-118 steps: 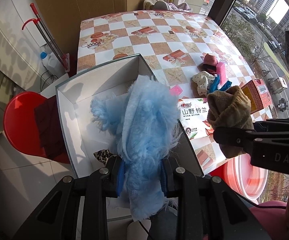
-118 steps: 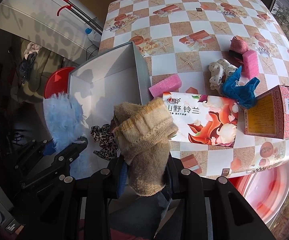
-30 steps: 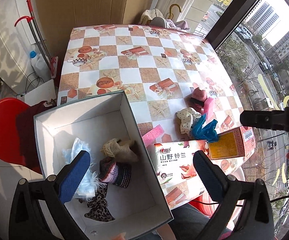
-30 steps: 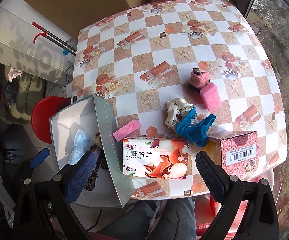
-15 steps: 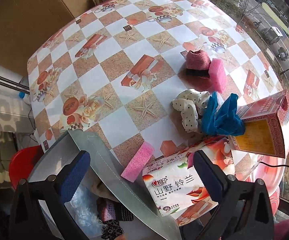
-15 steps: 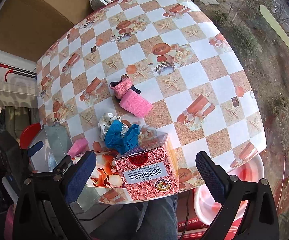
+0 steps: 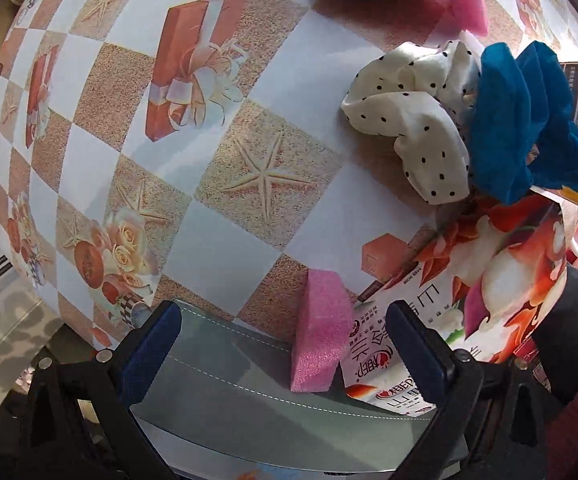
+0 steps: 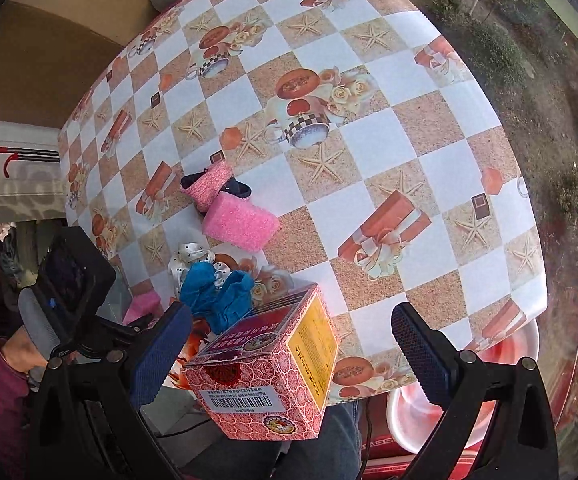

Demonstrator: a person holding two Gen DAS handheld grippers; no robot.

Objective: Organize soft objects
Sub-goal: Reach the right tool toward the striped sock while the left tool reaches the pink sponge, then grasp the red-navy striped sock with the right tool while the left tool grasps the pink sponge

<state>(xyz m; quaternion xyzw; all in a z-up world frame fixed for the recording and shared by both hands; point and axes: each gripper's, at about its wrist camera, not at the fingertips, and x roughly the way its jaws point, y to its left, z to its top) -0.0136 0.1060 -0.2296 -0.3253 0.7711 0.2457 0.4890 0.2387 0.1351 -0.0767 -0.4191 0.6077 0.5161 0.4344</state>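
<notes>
**Both hand-held grippers empty, reaching for the next soft pieces**

I judged this to be the approach for another pick: nothing was held, and soft things lay on the desk (image 8: 389, 152) waiting to go into the grey box (image 7: 289, 408) at its near edge.

My left hand-held gripper (image 7: 285, 340) was spread wide and empty, low over the box rim. The small pink sponge (image 7: 319, 336) stood on edge between its fingers, nearer the right one, leaning against the tissue pack (image 7: 469, 300) and touching or just above the box edge; I could not tell which. The next move called for centring on the sponge and closing gently, without dragging the tissue pack along.

My right hand-held gripper (image 8: 289, 344) was likewise spread and empty, hovering over the red carton (image 8: 265, 376). Its likely targets lay beyond the carton: the blue cloth (image 8: 217, 296) touching the polka-dot scrunchie (image 8: 193, 256), then farther off the larger pink sponge (image 8: 241, 224) against the pink knitted piece (image 8: 209, 180). It needed to clear the carton before descending.
</notes>
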